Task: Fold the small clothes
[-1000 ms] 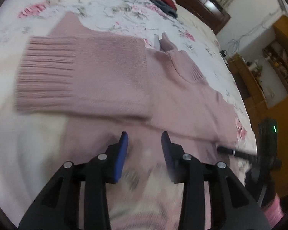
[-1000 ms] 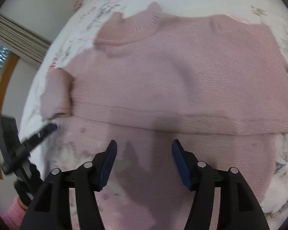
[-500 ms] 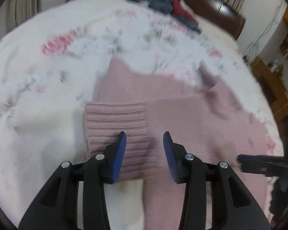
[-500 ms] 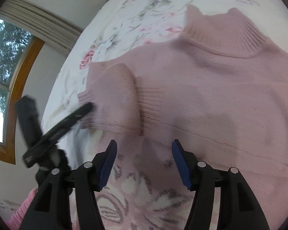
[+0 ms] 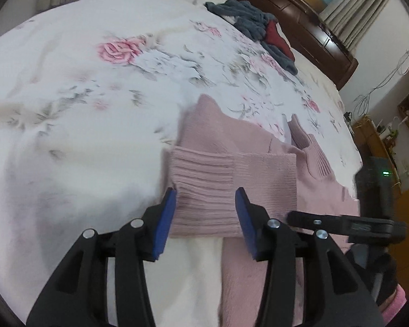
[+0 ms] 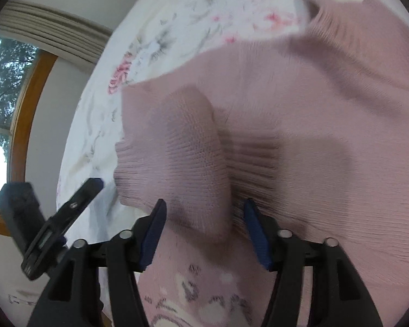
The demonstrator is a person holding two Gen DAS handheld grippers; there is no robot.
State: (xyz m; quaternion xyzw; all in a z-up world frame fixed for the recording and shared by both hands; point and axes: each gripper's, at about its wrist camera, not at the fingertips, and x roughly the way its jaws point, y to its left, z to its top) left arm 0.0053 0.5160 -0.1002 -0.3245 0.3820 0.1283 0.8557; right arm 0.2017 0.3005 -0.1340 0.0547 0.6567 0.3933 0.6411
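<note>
A pink knit sweater (image 5: pixel 261 147) lies flat on the floral bedspread (image 5: pixel 95 81), one sleeve folded across its body so the ribbed cuff (image 5: pixel 204 190) faces outward. The left gripper (image 5: pixel 205 212) hangs spread over that cuff, grasping nothing. The right gripper (image 6: pixel 204 223), also spread, hovers beside the cuff. Beyond the sweater, dark clothes (image 5: pixel 248 19) sit near the wooden headboard (image 5: pixel 300 19).

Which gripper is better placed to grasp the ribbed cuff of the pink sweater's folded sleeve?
Probably the left gripper: its open jaws already straddle the ribbed cuff. The right gripper, also open, faces the sleeve's folded bend, beside the cuff.
</note>
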